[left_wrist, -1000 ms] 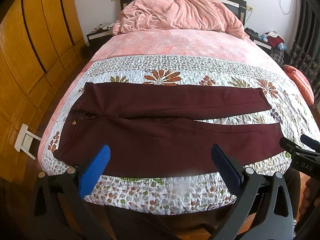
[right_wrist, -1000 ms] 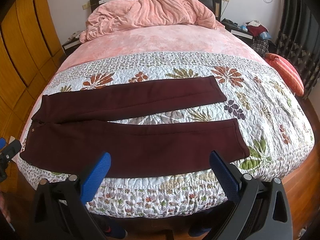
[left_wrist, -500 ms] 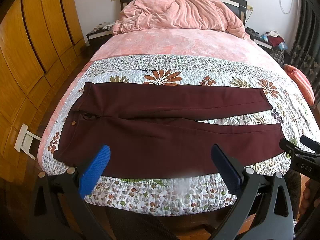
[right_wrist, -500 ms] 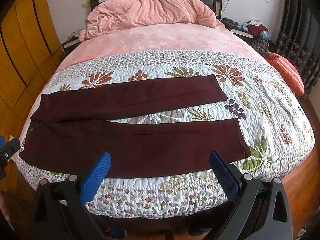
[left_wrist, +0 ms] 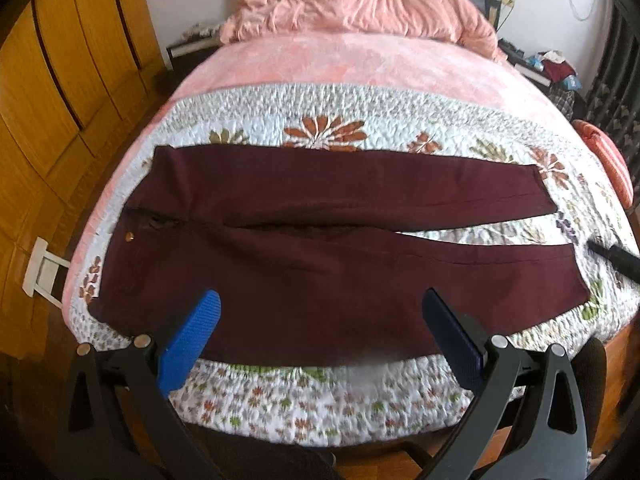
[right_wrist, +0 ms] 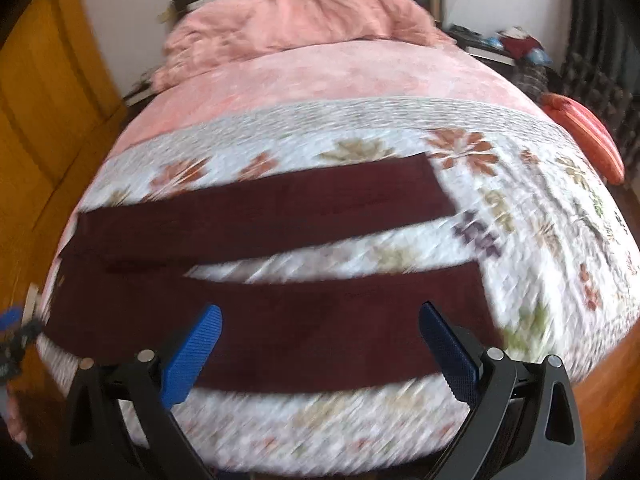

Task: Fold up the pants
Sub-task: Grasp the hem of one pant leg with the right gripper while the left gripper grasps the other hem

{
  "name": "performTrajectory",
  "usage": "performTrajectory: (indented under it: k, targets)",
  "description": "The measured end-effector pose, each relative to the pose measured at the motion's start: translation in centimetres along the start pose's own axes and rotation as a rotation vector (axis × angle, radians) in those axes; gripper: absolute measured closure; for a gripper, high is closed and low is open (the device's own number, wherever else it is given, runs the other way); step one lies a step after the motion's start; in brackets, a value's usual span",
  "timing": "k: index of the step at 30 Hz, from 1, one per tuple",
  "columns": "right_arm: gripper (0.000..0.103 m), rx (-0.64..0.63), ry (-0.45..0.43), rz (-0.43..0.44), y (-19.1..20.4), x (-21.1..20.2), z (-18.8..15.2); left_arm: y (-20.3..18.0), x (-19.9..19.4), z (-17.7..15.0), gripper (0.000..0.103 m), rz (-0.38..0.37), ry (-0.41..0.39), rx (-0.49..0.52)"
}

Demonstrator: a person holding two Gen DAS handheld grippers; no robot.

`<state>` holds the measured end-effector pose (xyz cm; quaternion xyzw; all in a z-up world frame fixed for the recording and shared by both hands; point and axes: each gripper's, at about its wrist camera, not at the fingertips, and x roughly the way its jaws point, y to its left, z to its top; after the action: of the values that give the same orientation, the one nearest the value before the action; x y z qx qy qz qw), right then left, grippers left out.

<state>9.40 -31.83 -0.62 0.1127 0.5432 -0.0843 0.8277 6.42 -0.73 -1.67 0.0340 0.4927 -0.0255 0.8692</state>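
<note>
Left wrist view puts your left tongs (left_wrist: 320,322) low over the near edge of the bed (left_wrist: 360,64), released, blue pads (left_wrist: 188,340) wide apart and gripping nothing. Beyond them the maroon pants (left_wrist: 320,240) lie flat across the floral quilt (left_wrist: 320,392), waist toward the left, both legs running out to the right and splitting slightly apart near the cuffs. You can make out a small metal button (left_wrist: 129,236) by the waistband. At the right edge, a dark tip of your right tongs (left_wrist: 616,258) pokes in over the quilt just past the cuffs; most of it is cut off by the frame.

Right wrist view is heavily motion-blurred, so the quilt's pattern smears and the fabric edges go soft. Your right tongs (right_wrist: 320,326) are likewise spread and empty, hovering above the near leg of the pants (right_wrist: 280,320). The waist end runs into the blurred left margin, where a scrap of the left tongs (right_wrist: 12,336) shows. A crumpled pink blanket (right_wrist: 304,12) sits at the headboard.
</note>
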Motion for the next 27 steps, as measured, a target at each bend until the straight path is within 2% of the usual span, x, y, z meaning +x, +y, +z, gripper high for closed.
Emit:
performTrajectory:
  k: [4,8,9,11,12,17,19,21,22,23,27]
  targets:
    - [0.004,0.068,0.057,0.021,-7.7,6.8,7.7,-0.6,3.2,2.9,0.003,-0.038,0.009,0.025]
    - [0.004,0.037,0.178,0.015,-11.9,14.9,13.2,-1.8,7.3,6.4,0.003,-0.161,0.022,0.037]
    - [0.004,0.035,0.204,0.029,-12.8,17.0,14.2,-2.1,8.0,7.0,0.003,-0.171,0.023,0.034]
    - [0.004,0.019,0.247,0.042,-13.6,20.1,15.4,-3.0,9.7,8.4,0.003,-0.241,0.022,0.042]
    - [0.004,0.006,0.253,0.052,-13.8,21.3,15.9,-3.6,10.9,9.1,0.003,-0.263,0.047,0.046]
    - [0.004,-0.048,0.296,0.072,-13.8,25.8,16.6,-5.4,15.8,12.1,0.003,-0.289,0.120,0.026]
    - [0.019,-0.068,0.314,0.112,-13.7,26.7,16.1,-6.1,17.5,13.2,0.003,-0.316,0.136,0.031]
    - [0.046,-0.156,0.293,0.075,-13.0,26.7,15.6,-6.7,18.9,14.0,0.003,-0.332,0.146,0.059]
    - [0.056,-0.199,0.282,0.092,-12.8,26.2,15.5,-7.0,19.7,14.5,0.003,-0.337,0.149,0.080]
    - [0.086,-0.217,0.275,0.121,-12.7,25.7,15.4,-7.5,20.5,15.0,0.003,-0.348,0.151,0.110]
    - [0.087,-0.280,0.178,0.239,-12.7,20.8,15.2,-10.0,22.9,17.1,0.003,-0.425,0.141,0.271]
